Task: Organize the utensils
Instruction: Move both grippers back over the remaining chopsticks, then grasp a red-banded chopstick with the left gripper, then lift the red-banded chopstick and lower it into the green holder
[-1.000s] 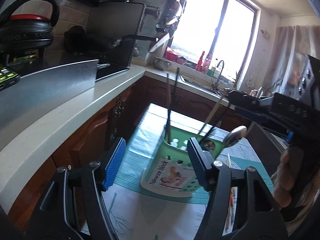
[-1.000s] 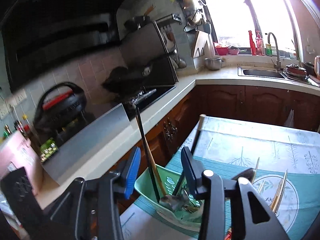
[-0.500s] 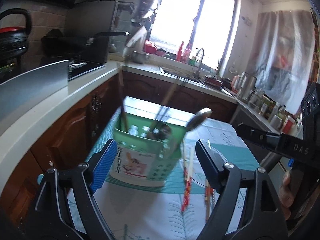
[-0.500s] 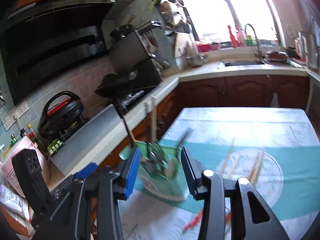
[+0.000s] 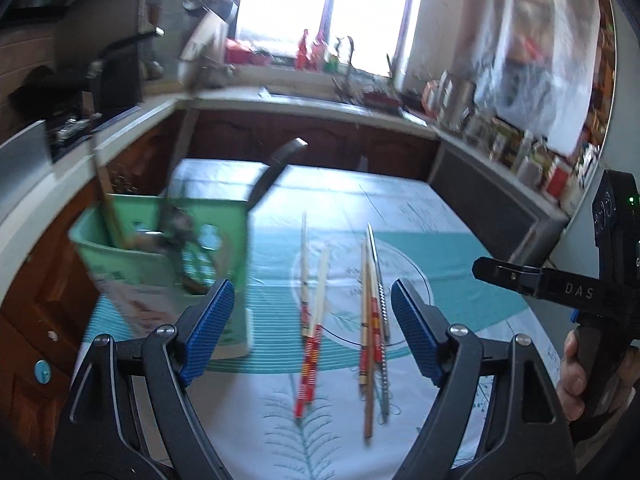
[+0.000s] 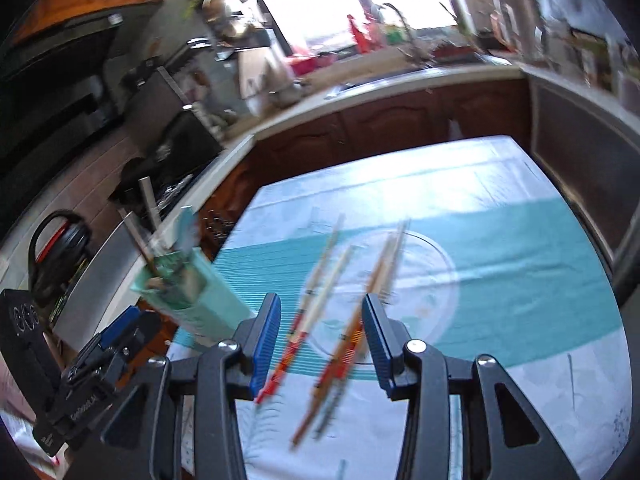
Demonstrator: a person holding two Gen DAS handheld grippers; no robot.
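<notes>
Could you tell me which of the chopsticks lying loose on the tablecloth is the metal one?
It is the rightmost stick of the right-hand bundle in the left wrist view: thin, silver-grey and twisted along its lower part, while the others are wood-coloured with red decoration.

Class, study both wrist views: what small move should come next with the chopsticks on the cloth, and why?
Probably lower the right tongs onto the chopsticks lying loose on the tablecloth. Both tongs are open and empty, several sticks lie between the right fingers, and the green holder already holds other utensils.
</notes>
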